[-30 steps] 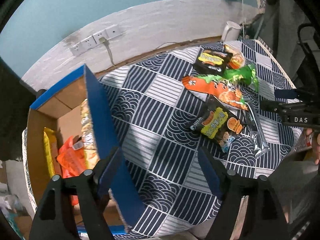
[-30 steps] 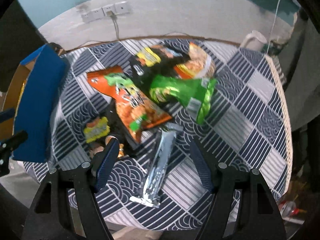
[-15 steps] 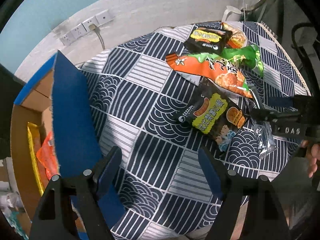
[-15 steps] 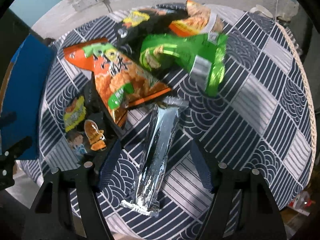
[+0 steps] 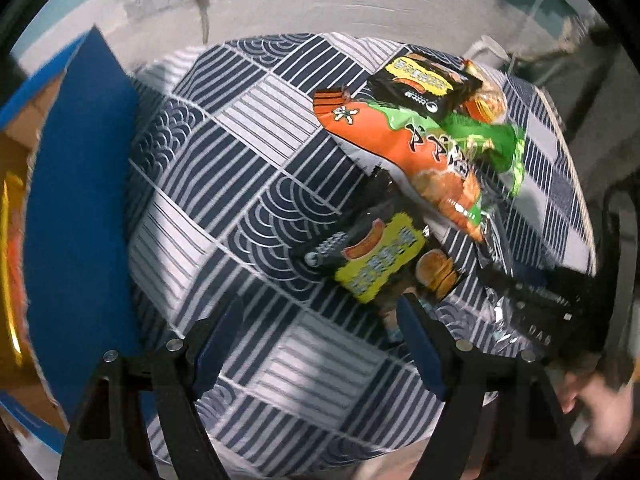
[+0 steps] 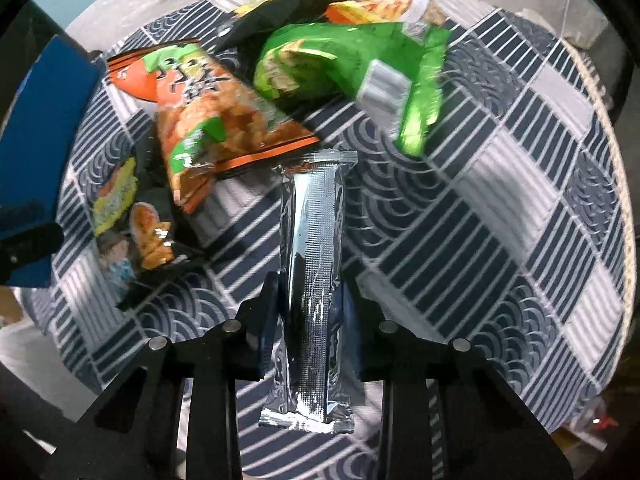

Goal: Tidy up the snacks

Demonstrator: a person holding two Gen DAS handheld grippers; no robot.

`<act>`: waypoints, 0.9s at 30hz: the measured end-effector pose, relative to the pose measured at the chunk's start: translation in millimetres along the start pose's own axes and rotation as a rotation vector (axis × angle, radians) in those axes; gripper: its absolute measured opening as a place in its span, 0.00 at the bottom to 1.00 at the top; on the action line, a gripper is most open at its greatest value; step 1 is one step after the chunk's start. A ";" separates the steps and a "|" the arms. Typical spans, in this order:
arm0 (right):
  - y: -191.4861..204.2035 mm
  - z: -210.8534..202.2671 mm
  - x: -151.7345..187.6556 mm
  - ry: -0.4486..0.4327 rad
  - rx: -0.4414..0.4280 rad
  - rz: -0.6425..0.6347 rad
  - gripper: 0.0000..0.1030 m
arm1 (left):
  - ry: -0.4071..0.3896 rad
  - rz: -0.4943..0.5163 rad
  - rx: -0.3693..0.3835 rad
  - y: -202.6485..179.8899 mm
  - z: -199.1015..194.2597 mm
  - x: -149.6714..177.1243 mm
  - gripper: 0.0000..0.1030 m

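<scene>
Closing on the silver packet (image 6: 314, 276), the right tongs (image 6: 312, 312) have 1 finger on each long side of it, pressing or nearly pressing the foil, while it lies on the patterned worktop (image 6: 500, 208) just near of the orange bag (image 6: 216, 120) and green bag (image 6: 352, 60). I judge that the smooth foil could slip out when lifted, because the grip is on its near half and the far half would hang down. The left tongs (image 5: 320, 340) are released and hold nothing, above the cloth beside the black and yellow bag (image 5: 380, 264). At the far left stands the cardboard box (image 5: 76, 208) with blue flaps; inside it I see only something yellow and orange, too blurred to name.
</scene>
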State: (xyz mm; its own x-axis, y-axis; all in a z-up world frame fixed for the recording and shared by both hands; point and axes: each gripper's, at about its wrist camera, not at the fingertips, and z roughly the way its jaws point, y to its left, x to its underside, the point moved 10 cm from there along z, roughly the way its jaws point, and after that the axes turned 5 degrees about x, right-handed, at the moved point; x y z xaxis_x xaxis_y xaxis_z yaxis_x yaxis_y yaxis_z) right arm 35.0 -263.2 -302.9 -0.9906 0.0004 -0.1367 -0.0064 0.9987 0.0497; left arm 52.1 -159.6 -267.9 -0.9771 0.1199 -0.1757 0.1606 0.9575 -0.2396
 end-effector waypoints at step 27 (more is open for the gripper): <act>-129.9 -13.0 12.1 -0.059 0.004 0.108 0.27 | 0.040 -0.289 0.048 -45.8 60.7 -19.3 0.89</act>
State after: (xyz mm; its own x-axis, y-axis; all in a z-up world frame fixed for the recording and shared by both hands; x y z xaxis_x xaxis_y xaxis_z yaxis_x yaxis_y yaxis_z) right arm 22.1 -393.6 -298.1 -0.9758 0.1104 -0.1887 0.1001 0.9930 0.0633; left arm 72.1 -221.7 -311.4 -0.9879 -0.1446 -0.0563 -0.1195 0.9402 -0.3190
